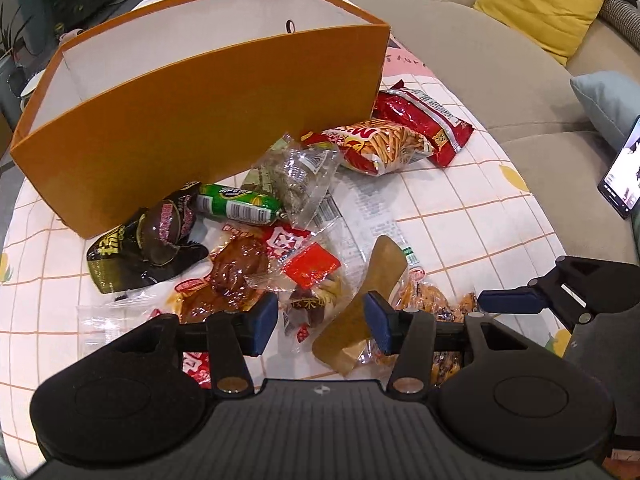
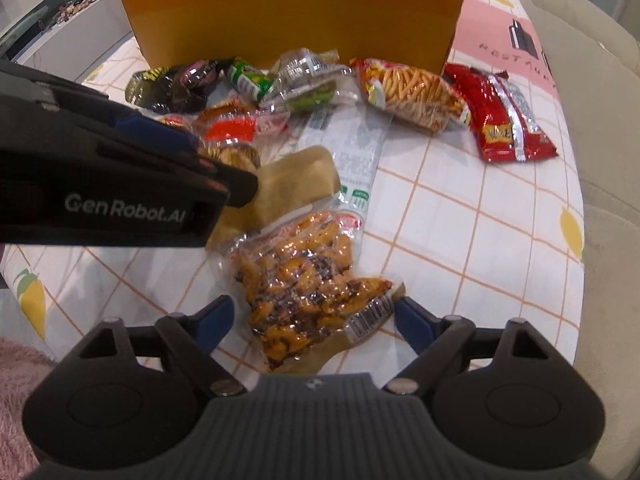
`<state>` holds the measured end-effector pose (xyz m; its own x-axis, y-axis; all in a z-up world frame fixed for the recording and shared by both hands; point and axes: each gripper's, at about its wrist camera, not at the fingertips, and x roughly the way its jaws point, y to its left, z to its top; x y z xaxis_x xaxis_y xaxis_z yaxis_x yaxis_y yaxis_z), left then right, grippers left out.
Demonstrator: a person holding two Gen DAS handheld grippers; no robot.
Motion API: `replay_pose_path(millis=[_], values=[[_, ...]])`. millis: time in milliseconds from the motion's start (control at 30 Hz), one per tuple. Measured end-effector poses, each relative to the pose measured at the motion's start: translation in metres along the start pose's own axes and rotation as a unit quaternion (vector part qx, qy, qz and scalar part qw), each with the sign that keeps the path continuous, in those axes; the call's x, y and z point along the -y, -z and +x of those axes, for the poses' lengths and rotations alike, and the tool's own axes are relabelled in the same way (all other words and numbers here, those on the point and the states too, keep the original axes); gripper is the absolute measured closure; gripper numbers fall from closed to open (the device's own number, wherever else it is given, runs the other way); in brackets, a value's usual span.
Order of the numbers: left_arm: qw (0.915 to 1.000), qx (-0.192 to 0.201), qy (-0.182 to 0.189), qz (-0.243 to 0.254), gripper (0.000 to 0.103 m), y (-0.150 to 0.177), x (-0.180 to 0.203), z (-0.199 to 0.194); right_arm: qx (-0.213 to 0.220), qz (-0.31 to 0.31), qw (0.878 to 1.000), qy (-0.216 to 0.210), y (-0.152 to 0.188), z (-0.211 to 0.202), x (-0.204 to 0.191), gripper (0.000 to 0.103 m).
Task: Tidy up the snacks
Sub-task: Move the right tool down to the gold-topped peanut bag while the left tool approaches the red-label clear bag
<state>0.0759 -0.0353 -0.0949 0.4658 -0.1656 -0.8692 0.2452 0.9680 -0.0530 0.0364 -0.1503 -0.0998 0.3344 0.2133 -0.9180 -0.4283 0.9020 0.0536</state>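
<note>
An orange box [image 1: 208,120], open at the top, stands at the back of the table; it also shows in the right wrist view [image 2: 296,12]. Snack packs lie in front of it. My left gripper [image 1: 320,330] is open over a clear pack with a red label [image 1: 312,268] and a brown strip pack [image 1: 368,304]. My right gripper [image 2: 314,318] is open around a clear pack of orange snacks [image 2: 304,280]. A fries bag [image 2: 412,94] and a red bag [image 2: 500,116] lie further right.
A green sausage [image 1: 240,204], a dark pack [image 1: 148,248] and a clear greenish pack [image 1: 296,176] lie by the box. The checked tablecloth [image 2: 480,240] covers the table. A sofa with a yellow cushion [image 1: 548,0] and a phone [image 1: 624,172] are to the right.
</note>
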Motion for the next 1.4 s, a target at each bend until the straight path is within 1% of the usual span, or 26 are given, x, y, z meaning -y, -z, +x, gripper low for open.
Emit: replay_pose_path(millis=[67,133,167,200,233,400,533,633,700,767,900,933,967,1000,1133,1233,1300,1400], values=[[1.0000,0.003,0.001,0.001,0.045,0.000,0.001,0.000,0.001,-0.003,1.000,0.002,0.001,0.000,0.001,0.023],[1.0000,0.005,0.004,0.001,0.045,0.000,0.001,0.000,0.001,0.000,1.000,0.005,0.002,-0.003,0.003,0.030],[1.0000,0.005,0.004,0.000,0.045,0.001,0.001,0.000,0.000,0.005,1.000,0.008,0.003,-0.005,0.006,0.036],[1.0000,0.006,0.002,0.000,0.045,0.001,0.001,-0.001,0.000,0.012,1.000,0.012,0.003,-0.006,0.009,0.040],[1.0000,0.007,0.001,0.002,0.045,0.001,0.001,-0.001,-0.002,0.021,1.000,0.018,0.004,-0.007,0.013,0.042],[1.0000,0.006,-0.001,0.003,0.045,0.002,0.002,0.000,-0.005,0.069,0.997,0.037,0.008,-0.010,0.036,0.046],[0.9998,0.020,0.002,0.005,0.045,0.001,0.003,-0.003,-0.006,0.081,0.996,0.042,0.008,-0.010,0.042,0.046],[0.9996,0.025,0.011,0.004,0.045,0.002,0.003,-0.005,-0.004,0.091,0.995,0.035,0.010,-0.011,0.045,0.043],[0.9994,0.029,0.020,0.006,0.045,0.003,0.004,-0.005,-0.002,0.099,0.995,0.028,0.010,-0.010,0.048,0.039],[0.9991,0.033,0.022,0.011,0.044,0.004,0.006,-0.005,0.000,0.103,0.994,0.023,0.010,-0.010,0.049,0.038],[0.9986,0.040,0.026,0.020,0.038,0.003,0.009,-0.004,0.005,0.101,0.995,0.017,0.010,-0.010,0.046,0.032],[0.9988,0.039,0.020,0.023,0.038,0.003,0.010,-0.003,0.008,0.098,0.995,0.016,0.009,-0.010,0.045,0.027],[0.9989,0.039,0.013,0.025,0.038,0.003,0.011,-0.001,0.014,0.091,0.996,0.020,0.008,-0.011,0.043,0.022],[0.9989,0.037,0.008,0.028,0.038,0.003,0.011,0.001,0.021,0.082,0.996,0.028,0.009,-0.013,0.040,0.018],[0.9989,0.038,-0.004,0.025,0.037,0.003,0.009,0.005,0.052,0.019,0.996,0.062,0.003,-0.016,0.030,0.015],[0.9988,0.042,-0.009,0.024,0.038,0.001,0.009,0.008,0.073,-0.027,0.995,0.070,-0.002,-0.014,0.024,0.014],[0.9987,0.042,-0.008,0.026,0.045,0.001,0.009,0.009,0.083,-0.051,0.993,0.067,-0.004,-0.012,0.022,0.014],[0.9986,0.045,-0.006,0.026,0.050,0.002,0.008,0.008,0.095,-0.078,0.991,0.055,-0.005,-0.011,0.018,0.014]])
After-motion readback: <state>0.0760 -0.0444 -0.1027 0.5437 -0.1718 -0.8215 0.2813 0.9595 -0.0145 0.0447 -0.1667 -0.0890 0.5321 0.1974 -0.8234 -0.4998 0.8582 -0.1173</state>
